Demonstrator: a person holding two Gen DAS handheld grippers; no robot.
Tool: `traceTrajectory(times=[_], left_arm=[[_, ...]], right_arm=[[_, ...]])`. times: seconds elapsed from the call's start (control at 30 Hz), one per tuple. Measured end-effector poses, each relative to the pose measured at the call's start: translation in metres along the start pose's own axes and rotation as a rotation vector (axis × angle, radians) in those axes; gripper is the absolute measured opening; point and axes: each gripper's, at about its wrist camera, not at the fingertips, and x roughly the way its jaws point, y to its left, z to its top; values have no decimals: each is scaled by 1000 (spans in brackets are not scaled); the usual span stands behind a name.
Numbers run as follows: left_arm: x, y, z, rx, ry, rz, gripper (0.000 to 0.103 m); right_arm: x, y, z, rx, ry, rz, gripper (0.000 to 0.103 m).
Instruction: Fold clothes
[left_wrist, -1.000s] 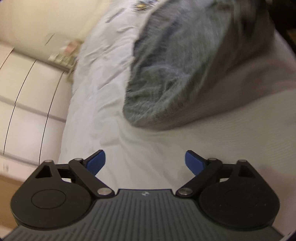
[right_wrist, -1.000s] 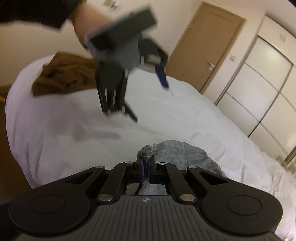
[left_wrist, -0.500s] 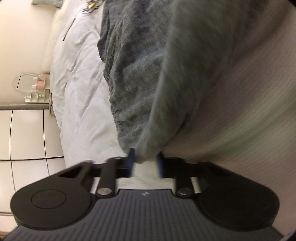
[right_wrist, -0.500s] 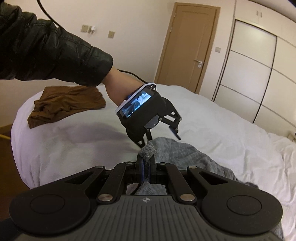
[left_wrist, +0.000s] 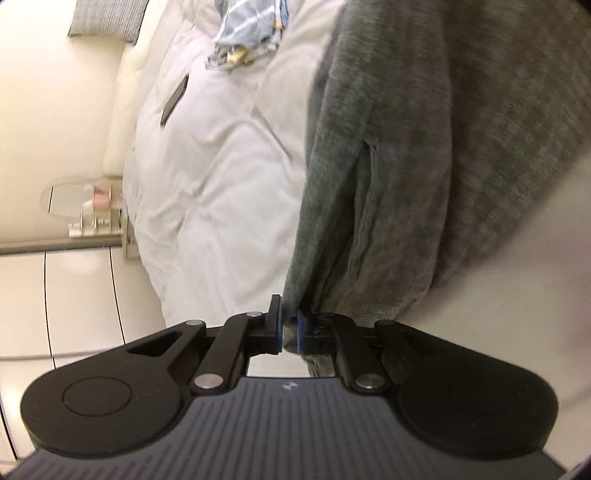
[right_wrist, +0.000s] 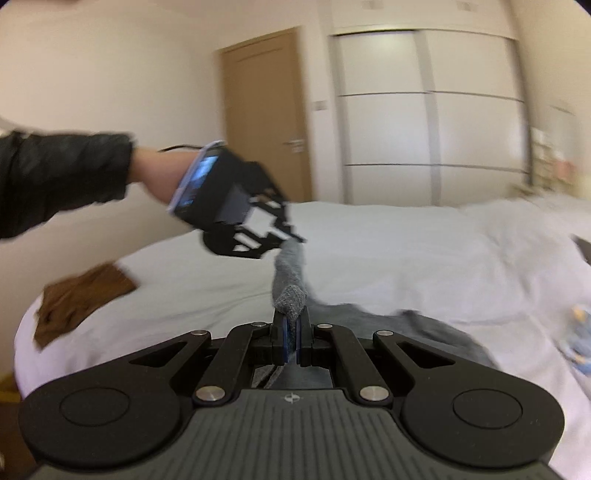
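The grey knit garment (left_wrist: 406, 166) hangs stretched above the white bed (right_wrist: 406, 251), one edge clamped in the left gripper (left_wrist: 290, 328), another in the right gripper (right_wrist: 291, 334); this looks like the spreading step, so laying it flat likely comes next.
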Motion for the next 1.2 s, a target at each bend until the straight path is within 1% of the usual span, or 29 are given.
traceTrajectory(times=[0.07,0.17,0.27,0.4,0.5,0.53,0.57,0.63,0.73,0.83,0.9,0.93,0.97,1.0,1.1,1.17,1.2], left_arm=[[21,12,26,15,-5,-10,6],[57,25,60,22,-1,-38,6],[91,27,88,21,1,-73,6],[122,23,114,-3,19,-106,7],[141,18,123,-40,69,-83,14],[143,18,123,-63,87,-65,24],[145,17,123,-86,104,-46,29],[139,20,117,-153,121,-24,29],[123,30,101,-283,126,5,35],[95,33,82,-460,108,13,37],[73,30,69,-584,93,6,38],[62,25,65,-636,88,-3,38],[51,18,61,-681,83,-10,38],[42,9,59,-720,80,-16,39],[15,-19,59,-839,67,-39,39],[-2,-37,61,-921,47,-48,40],[-8,-46,63,-966,33,-55,40]], right_arm=[[-16,-33,-2,68,-9,-56,2],[-26,-76,-15,141,5,-130,2],[-31,-116,-32,199,26,-195,2],[-26,-152,-56,267,66,-246,2],[-18,-170,-72,328,109,-255,2],[-16,-176,-78,347,122,-259,2],[-17,-177,-81,354,126,-280,6],[-18,-179,-88,367,132,-320,8],[-22,-182,-97,387,142,-380,13],[-32,-184,-101,394,131,-392,13],[-38,-181,-100,388,117,-366,16],[-37,-179,-98,378,114,-348,19],[-37,-178,-96,368,111,-329,25],[-34,-177,-93,360,109,-301,27],[-20,-178,-82,329,103,-236,30],[-7,-181,-72,301,109,-197,38],[1,-184,-67,287,114,-178,39]])
